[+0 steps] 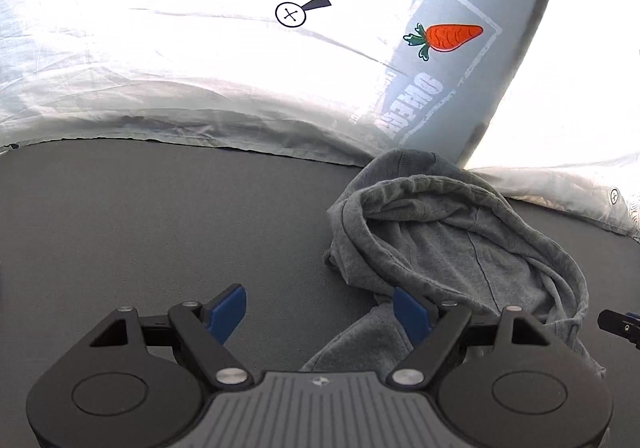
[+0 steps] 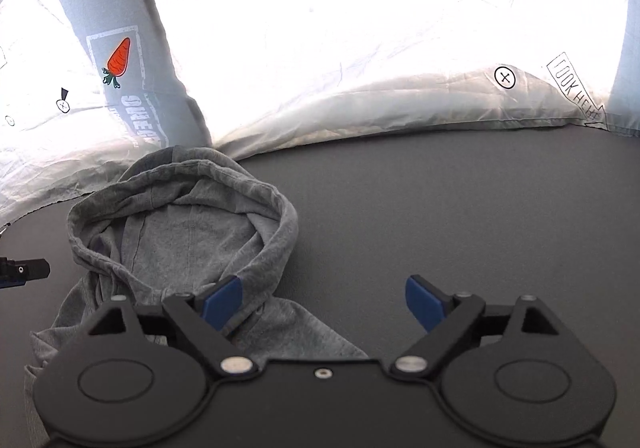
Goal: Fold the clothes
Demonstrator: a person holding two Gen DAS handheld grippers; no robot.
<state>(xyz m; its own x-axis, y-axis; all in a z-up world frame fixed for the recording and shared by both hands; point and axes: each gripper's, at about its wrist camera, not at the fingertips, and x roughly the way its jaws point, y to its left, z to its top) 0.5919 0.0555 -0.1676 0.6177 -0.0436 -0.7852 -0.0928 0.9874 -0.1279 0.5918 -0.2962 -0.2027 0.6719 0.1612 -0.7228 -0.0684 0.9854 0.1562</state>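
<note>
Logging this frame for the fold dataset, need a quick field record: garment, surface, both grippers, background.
garment: grey hoodie, crumpled, hood opening facing up, not folded
surface: dark grey mat
left gripper: open, nothing between its blue pads; right-hand pad overlaps the hoodie in view, contact unclear
right gripper: open, holding nothing; hoodie lies to its left
background: white printed sheet with a grey-blue stripe bearing a carrot print
fold status: not started, by how the garment lies
</note>
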